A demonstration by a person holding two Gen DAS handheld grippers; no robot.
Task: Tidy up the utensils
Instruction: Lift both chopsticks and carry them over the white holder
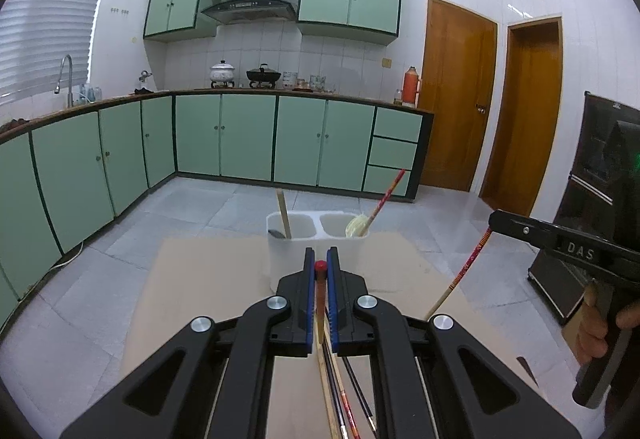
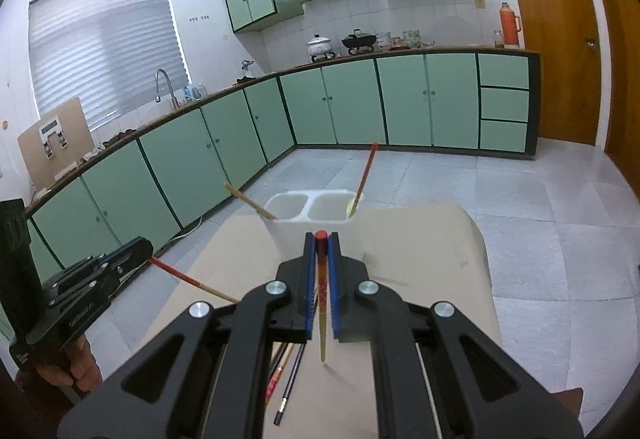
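Note:
A white two-compartment utensil holder (image 1: 318,251) (image 2: 316,229) stands on a tan cardboard mat (image 1: 200,279) (image 2: 420,251). Its left compartment holds a wooden-handled utensil (image 1: 284,213) (image 2: 250,203). Its right compartment holds a pale spoon (image 1: 357,226) and a red chopstick (image 1: 390,195) (image 2: 366,171). My left gripper (image 1: 321,259) is shut on a red-tipped chopstick (image 1: 320,291), just short of the holder. My right gripper (image 2: 321,239) is shut on another red-tipped chopstick (image 2: 322,303). Each gripper shows in the other's view, the right one (image 1: 494,219) and the left one (image 2: 146,245), with its chopstick hanging down.
Several loose chopsticks (image 1: 344,391) (image 2: 284,379) lie on the mat below the grippers. Green kitchen cabinets (image 1: 224,139) run along the far wall and left side. Wooden doors (image 1: 456,95) stand at right, and a dark appliance (image 1: 600,175) at far right.

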